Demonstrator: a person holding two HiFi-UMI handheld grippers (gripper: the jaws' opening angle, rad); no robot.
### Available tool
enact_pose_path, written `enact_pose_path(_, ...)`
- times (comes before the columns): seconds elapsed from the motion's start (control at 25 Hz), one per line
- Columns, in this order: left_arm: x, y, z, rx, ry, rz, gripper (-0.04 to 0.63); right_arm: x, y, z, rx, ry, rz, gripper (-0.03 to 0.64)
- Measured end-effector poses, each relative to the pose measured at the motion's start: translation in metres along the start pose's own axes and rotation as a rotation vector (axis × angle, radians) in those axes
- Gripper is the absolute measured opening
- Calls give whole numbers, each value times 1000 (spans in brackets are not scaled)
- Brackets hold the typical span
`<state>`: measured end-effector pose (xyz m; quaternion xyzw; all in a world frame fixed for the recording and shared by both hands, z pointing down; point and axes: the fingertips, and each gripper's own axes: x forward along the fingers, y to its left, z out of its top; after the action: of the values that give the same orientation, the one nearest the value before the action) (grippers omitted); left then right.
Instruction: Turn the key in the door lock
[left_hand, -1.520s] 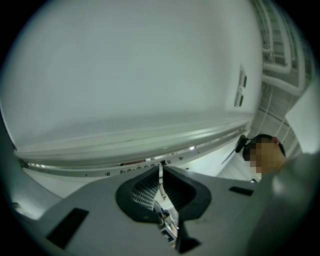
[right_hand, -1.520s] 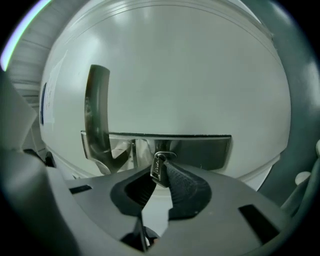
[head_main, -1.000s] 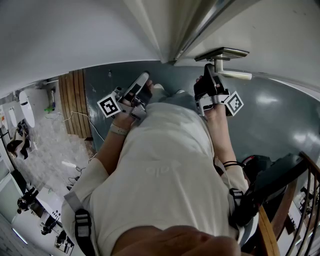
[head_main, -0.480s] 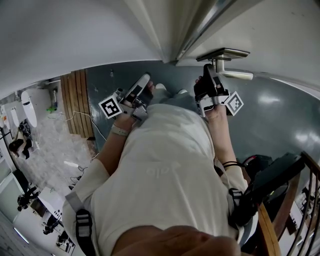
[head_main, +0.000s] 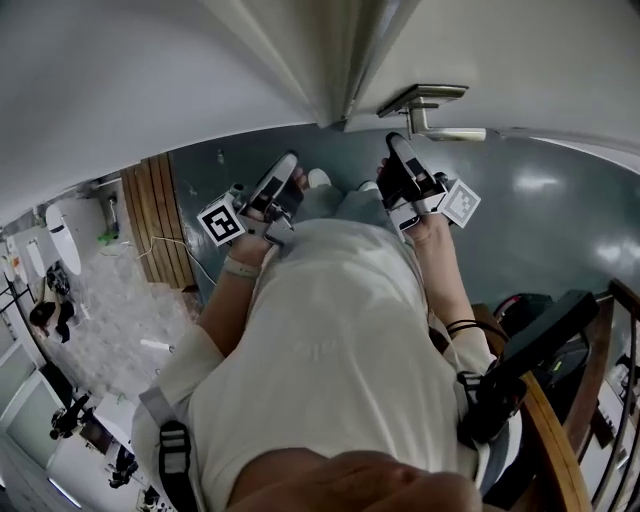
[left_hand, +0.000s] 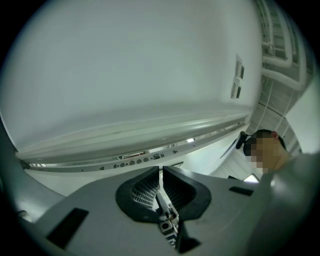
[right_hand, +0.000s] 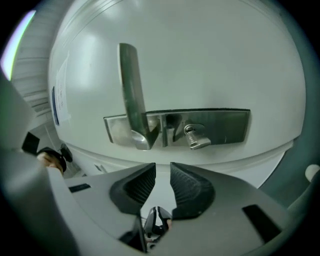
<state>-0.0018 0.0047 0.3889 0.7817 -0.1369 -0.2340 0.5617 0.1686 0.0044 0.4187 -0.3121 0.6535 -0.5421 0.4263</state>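
key (right_hand: 196, 138) in door (right_hand: 200, 65); r tool (right_hand: 162, 167) jaws just opened, empty, facing it.

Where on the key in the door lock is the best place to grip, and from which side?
Grip the key by its flat-looking head, the only part standing proud of the lock plate. Come straight at the door, with one jaw on each broad side of the head, keeping clear of the lever handle, whose hub sits close beside it.

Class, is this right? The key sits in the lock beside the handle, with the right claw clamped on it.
No. The right gripper view shows the right claw short of the key, jaws just opened, nothing between them.
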Motion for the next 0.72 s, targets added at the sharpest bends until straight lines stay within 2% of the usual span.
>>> enact_pose_path(0.04, 3, -4, -7, 16, 9, 2, 11, -6, 6, 1, -37, 22, -2, 74)
enact_pose_path(0.16, -5, -2, 25, 33, 11, 2, 11, 28, 9, -14, -119, 76, -17, 74)
enact_pose_path(0.32, 22, -20, -59, 68, 2, 1, 11, -55, 37, 16, -164, 108, 6, 74)
enact_pose_path(0.44, 23, -21, -54, 65, -25, 2, 11, -51, 38, 14, -164, 140, -7, 74)
enact_pose_path(0.72, 24, -22, -77, 67, -68, 19, 11, -67, 21, 12, -152, 221, -43, 74)
